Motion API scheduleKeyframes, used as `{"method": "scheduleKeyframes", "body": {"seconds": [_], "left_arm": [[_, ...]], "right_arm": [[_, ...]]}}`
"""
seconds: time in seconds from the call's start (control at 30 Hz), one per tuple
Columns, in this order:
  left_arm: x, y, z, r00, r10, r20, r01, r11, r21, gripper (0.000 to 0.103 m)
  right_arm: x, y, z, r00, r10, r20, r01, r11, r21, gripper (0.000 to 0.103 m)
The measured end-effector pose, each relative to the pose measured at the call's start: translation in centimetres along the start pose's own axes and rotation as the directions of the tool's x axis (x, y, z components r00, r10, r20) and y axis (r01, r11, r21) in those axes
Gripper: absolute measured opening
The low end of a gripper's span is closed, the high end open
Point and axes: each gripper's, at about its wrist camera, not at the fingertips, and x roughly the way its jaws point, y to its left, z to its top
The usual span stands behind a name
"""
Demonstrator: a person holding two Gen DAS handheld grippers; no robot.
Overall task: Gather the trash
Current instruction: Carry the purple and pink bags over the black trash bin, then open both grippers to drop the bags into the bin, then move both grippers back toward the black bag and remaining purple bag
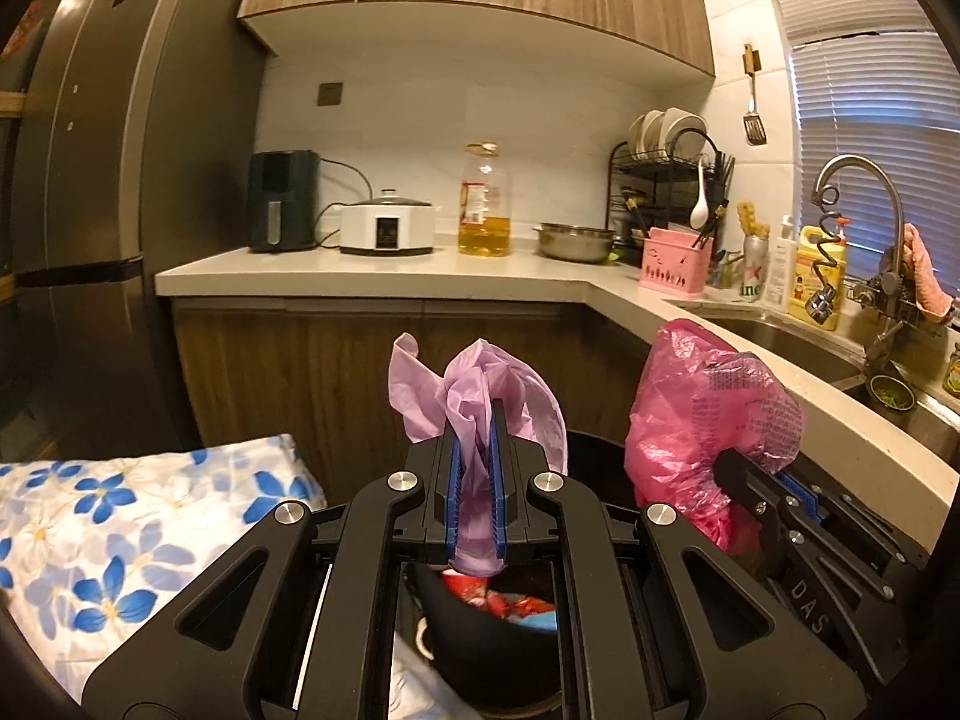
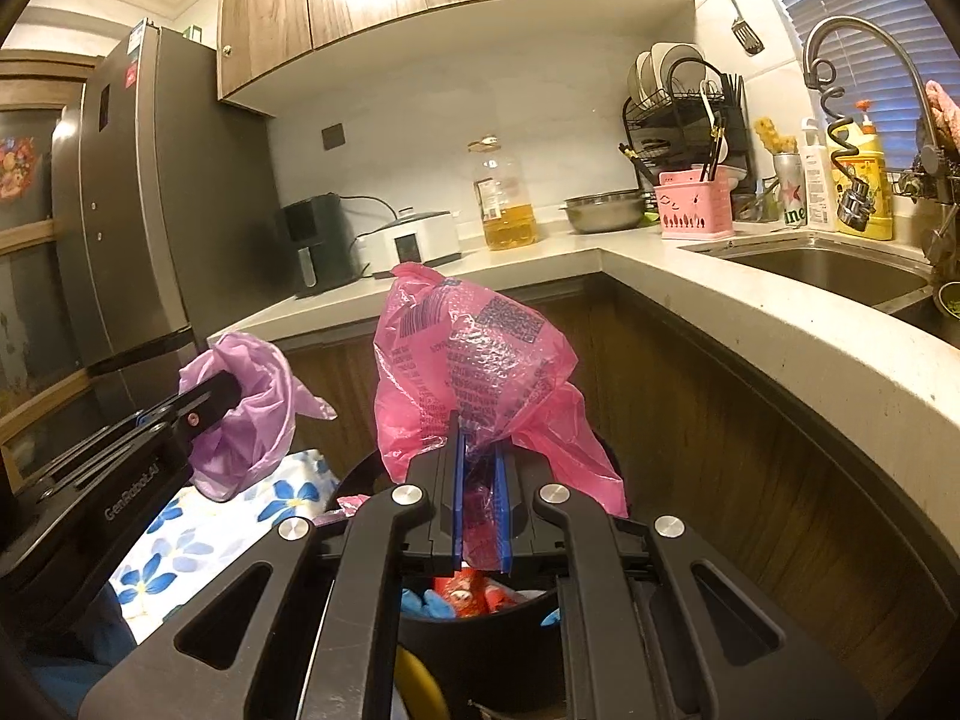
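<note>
Status: collection is part done, by my judgement. My left claw [image 1: 477, 420] is pressed together on a lilac bag [image 1: 480, 390], which bunches up past the fingertips and hangs out below the pads. My right claw [image 2: 480, 438] is pinching a pink bag [image 2: 474, 360] in the same way; printed text and a code patch show on its film.

Position: both bags are held in the air, clear of the worktop [image 2: 750, 306]. The right claw sits just to the right of my left claw and near it; the two bags are apart, not touching.

Bin: a black bin [image 2: 480, 630] stands directly below and just behind both claws. Inside it I see red wrappers [image 2: 462, 591] and something blue [image 2: 429, 603]. That trash is already in. Whether the two bags are loose trash or parts of a liner, I cannot tell.

Surroundings: a flowered cloth [image 1: 120, 516] lies to the left of my left claw. Ahead, beyond the claws, the worktop carries an oil bottle [image 1: 485, 204], a steel bowl [image 1: 576, 240] and a pink caddy [image 1: 675, 258]. The sink [image 2: 828, 270] is ahead and to the right of my right claw.

Remaining, as I judge it: bring each bag over the bin mouth, then spread each claw to drop it. Thin film may cling to the pads. No other loose trash shows on the worktop from these views.
</note>
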Motion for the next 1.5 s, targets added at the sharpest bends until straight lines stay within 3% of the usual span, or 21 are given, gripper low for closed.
{"method": "scheduleKeyframes", "body": {"seconds": [0.57,0.63,0.77,0.9,1.07,1.23,1.5], "left_arm": [[3.6,-0.3,-0.8,0.997,-0.067,-0.035,0.068,0.997,0.019,0.008],[3.8,-0.3,-0.9,0.996,-0.075,-0.037,0.076,0.997,0.026,0.009],[4.1,-0.1,-0.9,0.995,-0.094,-0.04,0.095,0.995,0.026,0.023],[4.5,0.0,-1.0,0.993,-0.109,-0.043,0.11,0.994,0.029,0.038],[4.6,0.7,-1.2,0.994,-0.101,-0.045,0.101,0.995,0.001,0.045],[3.9,2.0,-1.6,0.996,-0.074,-0.041,0.072,0.997,-0.041,0.06],[0.5,4.3,-3.1,0.999,0.019,-0.049,-0.022,0.998,-0.065,0.085]], "right_arm": [[3.5,-1.3,0.4,0.999,0.018,-0.043,-0.018,1.0,0.007,0.012],[3.8,-1.3,0.3,0.999,0.016,-0.048,-0.016,1.0,0.002,0.019],[4.3,-1.4,0.3,0.998,0.021,-0.054,-0.021,1.0,0.008,0.035],[4.5,-1.7,0.3,0.998,0.01,-0.056,-0.009,1.0,0.014,0.035],[4.5,-2.3,0.2,0.998,-0.004,-0.059,0.005,1.0,0.025,0.037],[4.0,-2.2,-0.1,0.998,-0.015,-0.056,0.017,1.0,0.023,0.055],[2.4,-1.0,-0.8,0.999,-0.025,-0.039,0.026,1.0,0.01,0.072]]}}
